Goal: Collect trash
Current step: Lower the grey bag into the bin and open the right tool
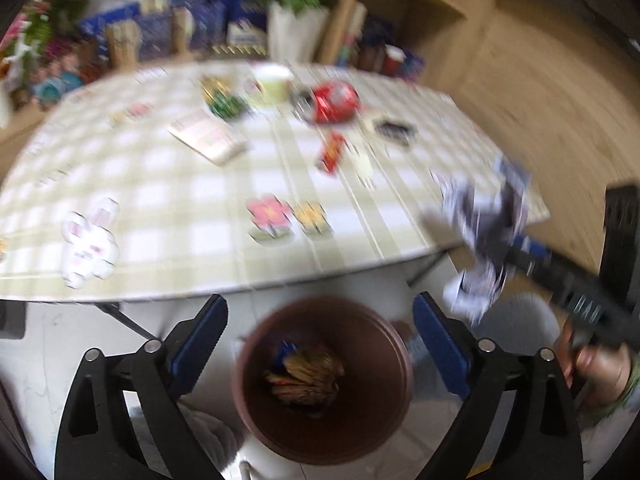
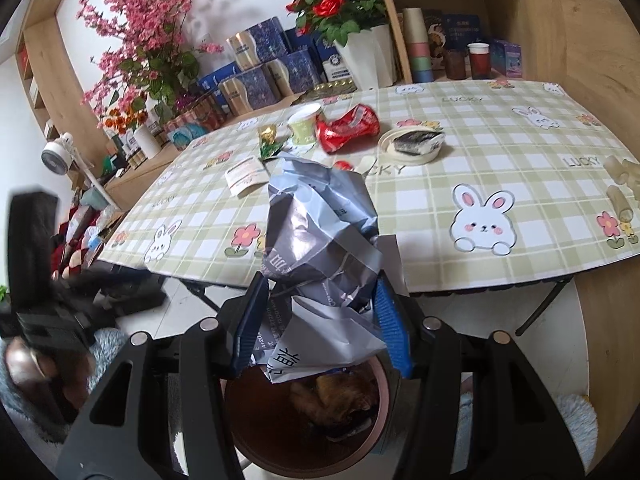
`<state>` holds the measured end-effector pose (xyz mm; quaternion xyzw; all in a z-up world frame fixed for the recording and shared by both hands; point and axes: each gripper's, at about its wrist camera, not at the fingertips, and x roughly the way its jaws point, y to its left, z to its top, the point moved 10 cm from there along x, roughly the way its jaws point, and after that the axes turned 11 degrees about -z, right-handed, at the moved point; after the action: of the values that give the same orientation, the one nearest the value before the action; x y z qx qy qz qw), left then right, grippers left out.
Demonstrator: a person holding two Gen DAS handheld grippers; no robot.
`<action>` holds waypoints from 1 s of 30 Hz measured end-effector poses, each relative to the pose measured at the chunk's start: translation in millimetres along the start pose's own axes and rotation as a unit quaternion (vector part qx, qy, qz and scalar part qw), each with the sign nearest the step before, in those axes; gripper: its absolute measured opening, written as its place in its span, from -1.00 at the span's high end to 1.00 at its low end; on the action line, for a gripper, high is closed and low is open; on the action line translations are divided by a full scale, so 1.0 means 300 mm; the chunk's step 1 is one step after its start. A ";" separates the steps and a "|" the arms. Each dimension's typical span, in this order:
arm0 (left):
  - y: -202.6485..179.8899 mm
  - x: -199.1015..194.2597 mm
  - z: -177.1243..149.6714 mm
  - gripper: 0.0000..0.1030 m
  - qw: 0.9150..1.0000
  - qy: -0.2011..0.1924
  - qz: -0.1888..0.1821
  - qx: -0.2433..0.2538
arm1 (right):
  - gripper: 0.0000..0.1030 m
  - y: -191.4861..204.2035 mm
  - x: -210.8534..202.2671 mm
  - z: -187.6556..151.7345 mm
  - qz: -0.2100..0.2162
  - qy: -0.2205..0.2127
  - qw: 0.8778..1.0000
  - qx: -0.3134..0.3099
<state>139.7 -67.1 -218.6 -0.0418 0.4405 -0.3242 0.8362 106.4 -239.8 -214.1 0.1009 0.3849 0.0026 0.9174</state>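
Right gripper [image 2: 320, 320] is clamped on a crumpled grey-and-white wrapper [image 2: 320, 248], blue pads pressing it from both sides, and the bundle hangs right over the brown bin [image 2: 240, 432] at the bottom centre of the right wrist view. There's already some yellowish-brown rubbish [image 2: 332, 396] lying in the bottom of that bin.

Over on the left wrist view, blurred, the left gripper [image 1: 320, 344] stands wide open with nothing between its fingers, and the same bin [image 1: 384, 432] sits straight below them at the lower middle of the frame. At the right edge you can see the other gripper carrying the wrapper [image 1: 484, 232] just off the table's corner.

Plenty left on the checked tablecloth [image 2: 500, 152]: a crushed red can [image 2: 348, 128] in the upper middle, a small paper cup [image 2: 305, 124] just to its left, a gold-and-green foil scrap [image 2: 268, 142] further left, a white card [image 2: 246, 176] nearer the edge, and a round lid with a dark packet on it [image 2: 412, 145] to the can's right.
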 end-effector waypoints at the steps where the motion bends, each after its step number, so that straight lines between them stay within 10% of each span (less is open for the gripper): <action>1: 0.005 -0.015 0.020 -0.82 1.000 -0.010 0.008 -0.002 | -0.06 0.010 0.007 -0.010 0.001 0.004 1.000 -0.003; 12: 0.132 -0.189 0.031 -0.88 0.989 -0.091 0.095 -0.067 | -0.07 0.129 0.088 -0.155 0.023 0.072 0.996 -0.037; 30: 0.135 -0.081 -0.126 -0.88 0.990 -0.049 0.080 -0.104 | -0.45 0.161 0.160 -0.290 0.014 0.145 0.988 -0.054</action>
<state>121.5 -13.0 -238.8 -0.1091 0.4320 -0.2061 0.8712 82.1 -172.6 -298.5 0.0556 0.5114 0.0508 0.8561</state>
